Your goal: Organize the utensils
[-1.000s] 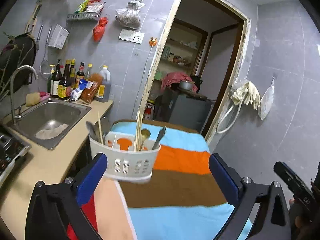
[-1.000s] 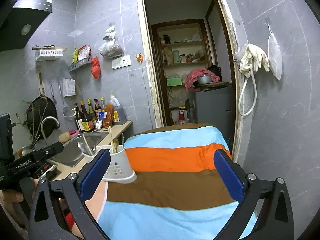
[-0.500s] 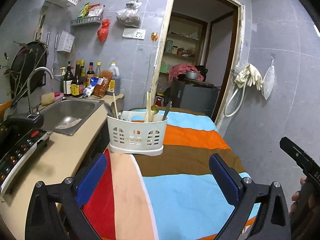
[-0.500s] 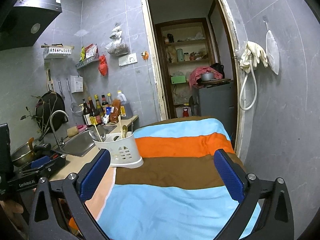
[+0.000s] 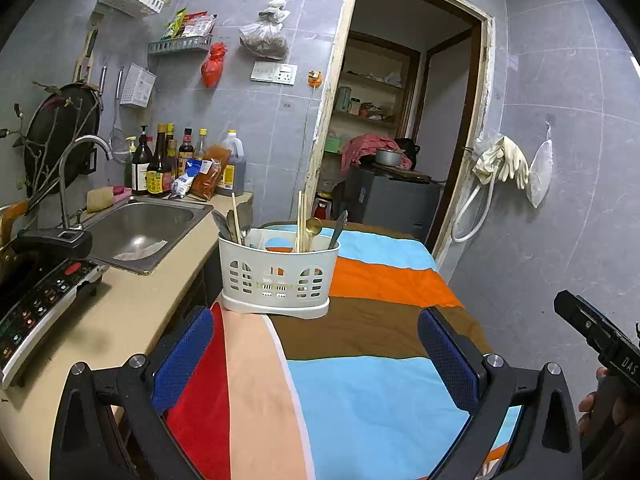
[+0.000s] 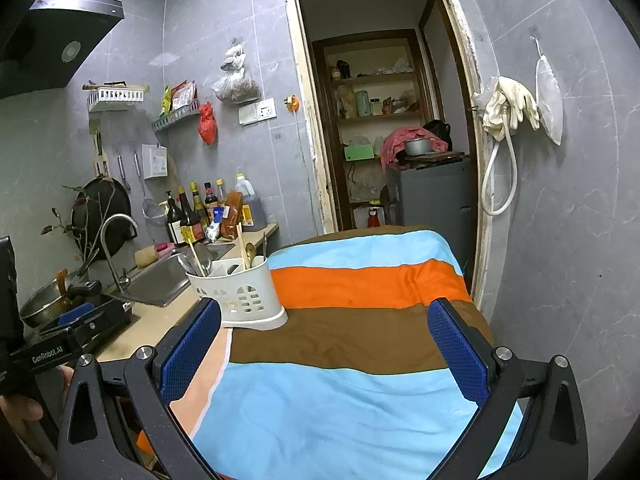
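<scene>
Both sets of jaws stand wide apart and hold nothing, the left gripper [image 5: 316,358] and right gripper [image 6: 326,346] above a striped cloth [image 5: 372,392]. Ahead of the left jaws, just left of centre, a white utensil caddy [image 5: 279,276] stands upright on the cloth, holding chopsticks [image 5: 300,220] and spoons [image 5: 232,222].

Utensil [image 5: 313,227] handles hidden inside caddy [image 5: 280,280]
</scene>
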{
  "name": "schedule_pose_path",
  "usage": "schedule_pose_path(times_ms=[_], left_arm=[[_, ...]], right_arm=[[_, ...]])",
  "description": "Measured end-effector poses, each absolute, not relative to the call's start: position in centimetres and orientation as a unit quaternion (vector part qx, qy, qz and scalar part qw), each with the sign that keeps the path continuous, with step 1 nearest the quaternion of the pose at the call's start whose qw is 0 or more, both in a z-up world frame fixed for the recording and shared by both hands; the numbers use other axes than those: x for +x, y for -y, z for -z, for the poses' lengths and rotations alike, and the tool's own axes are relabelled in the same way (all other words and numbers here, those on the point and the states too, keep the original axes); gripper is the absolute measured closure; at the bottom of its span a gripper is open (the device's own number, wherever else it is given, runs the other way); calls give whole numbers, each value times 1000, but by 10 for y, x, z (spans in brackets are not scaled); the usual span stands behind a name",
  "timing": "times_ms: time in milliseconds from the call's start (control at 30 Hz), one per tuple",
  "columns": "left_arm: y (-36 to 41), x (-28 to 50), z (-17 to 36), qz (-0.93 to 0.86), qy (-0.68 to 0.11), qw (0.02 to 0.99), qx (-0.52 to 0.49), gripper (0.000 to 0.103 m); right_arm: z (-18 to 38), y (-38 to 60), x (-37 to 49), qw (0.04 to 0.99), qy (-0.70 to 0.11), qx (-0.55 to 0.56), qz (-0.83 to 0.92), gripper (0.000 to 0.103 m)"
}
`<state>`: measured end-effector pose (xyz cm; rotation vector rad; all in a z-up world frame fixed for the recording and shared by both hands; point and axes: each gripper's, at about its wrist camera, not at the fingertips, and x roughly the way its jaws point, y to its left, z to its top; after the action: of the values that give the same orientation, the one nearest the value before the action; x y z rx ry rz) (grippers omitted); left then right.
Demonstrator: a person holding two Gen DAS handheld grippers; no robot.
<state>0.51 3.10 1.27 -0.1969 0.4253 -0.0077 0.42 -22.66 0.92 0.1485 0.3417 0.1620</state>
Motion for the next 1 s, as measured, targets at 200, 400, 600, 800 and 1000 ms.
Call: schedule_pose_path(times_ms=[200,400,600,800,1000], left_arm=[[-35,6,-13,-1,-211,972,-100,1],[-36,6,-13,-1,-211,972,-100,1],[-35,6,-13,-1,-211,972,-100,1],[-35,6,-13,-1,-211,972,-100,1],[-35,7,-13,-1,-211,972,-100,1]], right_arm=[[-8,223,7,978,-174,73,-85,2],[-9,220,8,978,-175,72,-86,2],[-9,219,8,978,-176,73,-85,2],[-8,216,12,978,-178,74,-83,2],[-7,216,13,977,-179,74,-84,2]])
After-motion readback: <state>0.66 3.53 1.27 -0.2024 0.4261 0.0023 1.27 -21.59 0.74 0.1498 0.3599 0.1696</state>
